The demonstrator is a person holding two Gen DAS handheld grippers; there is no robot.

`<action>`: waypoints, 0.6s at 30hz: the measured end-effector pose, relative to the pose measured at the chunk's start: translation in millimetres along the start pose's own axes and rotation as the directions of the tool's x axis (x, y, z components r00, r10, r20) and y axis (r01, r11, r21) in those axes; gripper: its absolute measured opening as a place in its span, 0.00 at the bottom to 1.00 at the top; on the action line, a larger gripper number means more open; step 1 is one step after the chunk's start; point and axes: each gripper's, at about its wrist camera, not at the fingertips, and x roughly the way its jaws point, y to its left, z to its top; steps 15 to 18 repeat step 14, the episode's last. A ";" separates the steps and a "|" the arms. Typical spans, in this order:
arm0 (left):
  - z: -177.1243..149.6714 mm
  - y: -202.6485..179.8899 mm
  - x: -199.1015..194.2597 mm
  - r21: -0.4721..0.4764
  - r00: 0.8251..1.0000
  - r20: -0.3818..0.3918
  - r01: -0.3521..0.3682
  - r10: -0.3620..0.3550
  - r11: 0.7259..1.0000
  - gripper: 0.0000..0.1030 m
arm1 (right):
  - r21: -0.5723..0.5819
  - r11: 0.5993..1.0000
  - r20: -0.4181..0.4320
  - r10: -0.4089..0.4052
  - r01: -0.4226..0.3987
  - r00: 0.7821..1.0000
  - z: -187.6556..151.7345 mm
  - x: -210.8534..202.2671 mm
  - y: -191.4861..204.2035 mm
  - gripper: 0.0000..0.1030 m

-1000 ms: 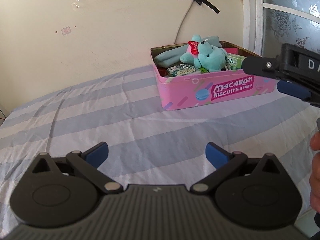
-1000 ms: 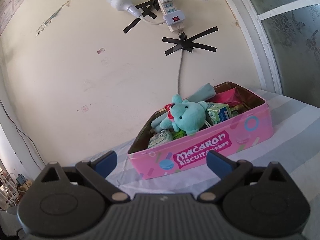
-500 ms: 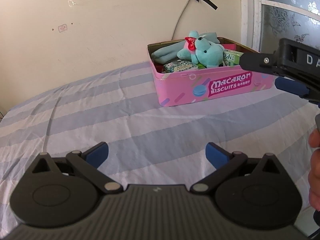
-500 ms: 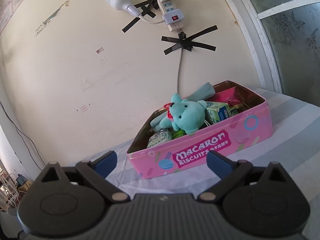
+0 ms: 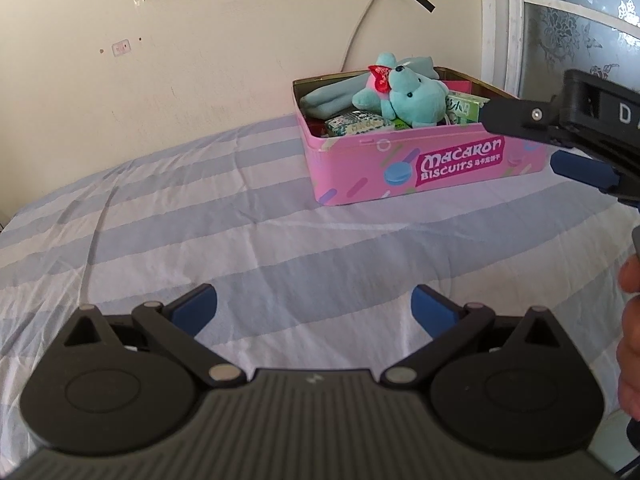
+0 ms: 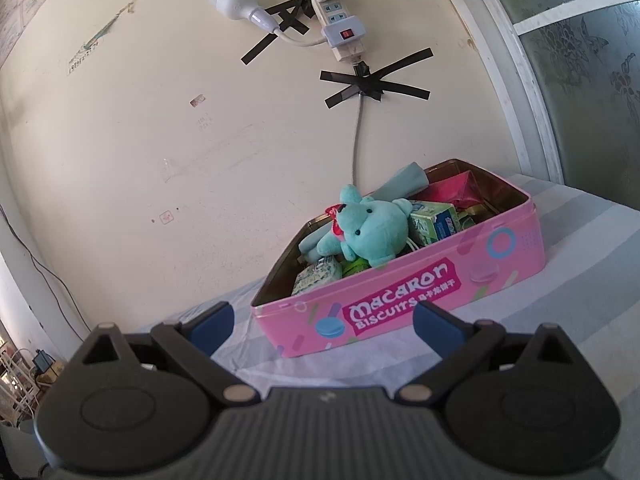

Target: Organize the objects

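1. Left wrist view: left gripper at bottom centre, fingers spread wide, nothing between them, over striped sheet.
2. Pink biscuit tin sits upper right (lid off), teal plush bear lying on top of packets inside.
3. Right gripper enters at right edge, just in front of tin.
4. Right wrist view: right gripper wide open, empty; tin centre right, near wall.

Both the left gripper and the right gripper are black, with ribbed housings, blue fingertip pads, silver pivot pins and round side discs.
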 end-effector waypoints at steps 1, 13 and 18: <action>-0.2 -0.1 0.5 0.000 1.000 -0.003 0.000 0.000 1.000 1.00 | 0.001 1.000 -0.001 -0.001 0.001 1.000 -0.7 0.4 -0.4 0.97; -2.2 -0.2 4.1 -0.005 0.999 -0.024 0.022 -0.022 1.000 1.00 | 0.009 1.000 -0.007 -0.008 0.008 1.000 -2.4 2.2 1.1 0.97; -2.3 -0.7 4.1 -0.002 0.999 -0.024 0.023 -0.023 1.000 1.00 | 0.009 1.000 -0.007 -0.009 0.009 1.000 -2.7 2.2 1.6 0.97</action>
